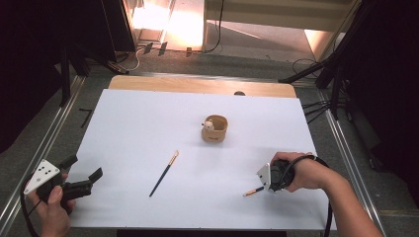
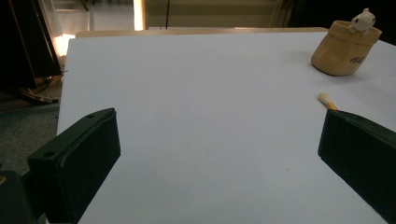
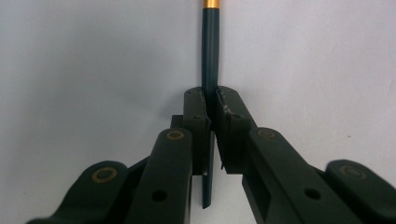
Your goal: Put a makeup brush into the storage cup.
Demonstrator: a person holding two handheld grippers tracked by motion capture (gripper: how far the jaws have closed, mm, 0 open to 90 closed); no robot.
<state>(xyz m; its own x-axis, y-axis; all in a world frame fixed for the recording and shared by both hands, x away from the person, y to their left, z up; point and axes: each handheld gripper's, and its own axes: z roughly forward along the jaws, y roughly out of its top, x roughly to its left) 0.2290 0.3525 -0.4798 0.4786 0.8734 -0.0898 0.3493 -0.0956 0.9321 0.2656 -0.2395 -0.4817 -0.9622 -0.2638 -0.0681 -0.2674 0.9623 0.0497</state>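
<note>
Right gripper [image 3: 211, 100]: we find the jaws clenched on a brush [image 3: 210, 60], pads pressed against both sides of its dark teal handle. The handle runs straight up the middle of the right gripper view, along the line of the jaws. One end pokes back between the jaw arms toward the camera; the other runs out past the fingertips to a gold ferrule at the top edge. Below it lies the white sheet [image 3: 84, 56].

From the high view we place the right gripper [image 1: 263, 186] near the front right of the sheet [image 1: 138, 118], with the person's hand wrapped round it. The brush [image 1: 253, 191] sticks out to the left of the gripper and slightly toward the front edge, gold end outward. Its long axis lies nearly level across the table, low over the sheet; we cannot tell whether the tip touches.

A second brush [image 1: 164, 173] lies loose mid-sheet, on a diagonal, bristle end up and to the right, well apart from both grippers. A tan cup [image 1: 214, 130] with a small white figure in it stands behind.

Left gripper [image 1: 81, 174]: at the front left corner, jaws released and wide, nothing between them.
</note>
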